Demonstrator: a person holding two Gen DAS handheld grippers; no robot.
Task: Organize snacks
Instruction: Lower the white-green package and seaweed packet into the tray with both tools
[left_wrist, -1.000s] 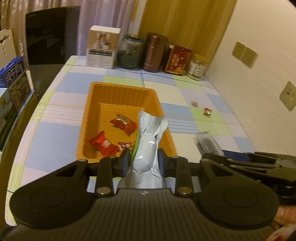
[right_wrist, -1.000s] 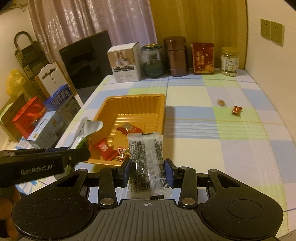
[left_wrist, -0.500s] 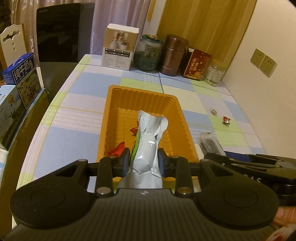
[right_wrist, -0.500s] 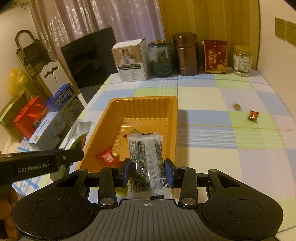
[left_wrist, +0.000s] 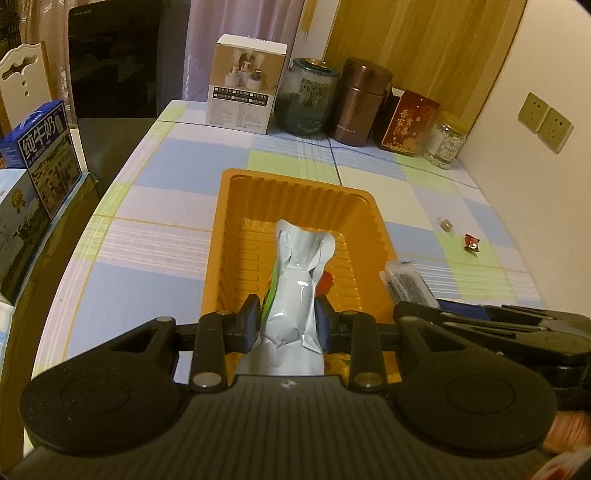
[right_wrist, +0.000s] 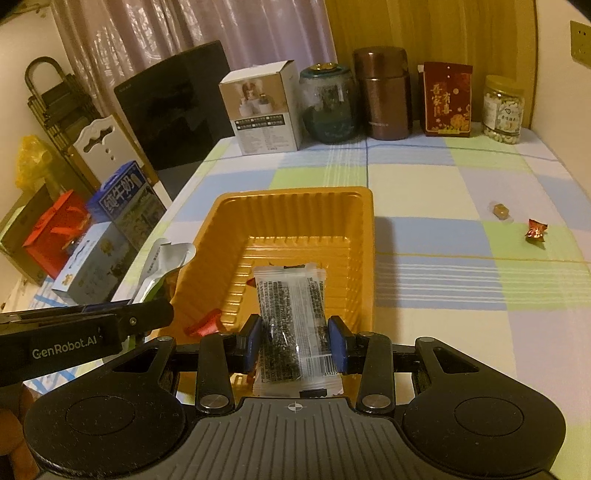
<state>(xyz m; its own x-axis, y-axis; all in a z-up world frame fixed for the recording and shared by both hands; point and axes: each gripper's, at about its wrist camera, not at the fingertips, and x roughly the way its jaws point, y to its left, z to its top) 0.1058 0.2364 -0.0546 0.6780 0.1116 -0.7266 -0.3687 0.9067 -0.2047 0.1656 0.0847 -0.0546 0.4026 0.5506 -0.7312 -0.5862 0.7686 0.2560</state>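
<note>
Left gripper (left_wrist: 287, 320) jaws clamp crinkled silver foil pouch (left_wrist: 297, 284); right gripper (right_wrist: 296, 343) jaws clamp clear flat packet (right_wrist: 293, 314); ribbed orange tray (right_wrist: 295, 206).

I see the tray (right_wrist: 284, 206) mid-table, both held packets over its near end: pouch (left_wrist: 295, 280) left, sachet (right_wrist: 291, 317) right. Two loose candies (right_wrist: 535, 230) lie well right of the tray. Box (right_wrist: 264, 110), jars (right_wrist: 327, 103) and tin (right_wrist: 447, 99) line the table's far edge.
</note>
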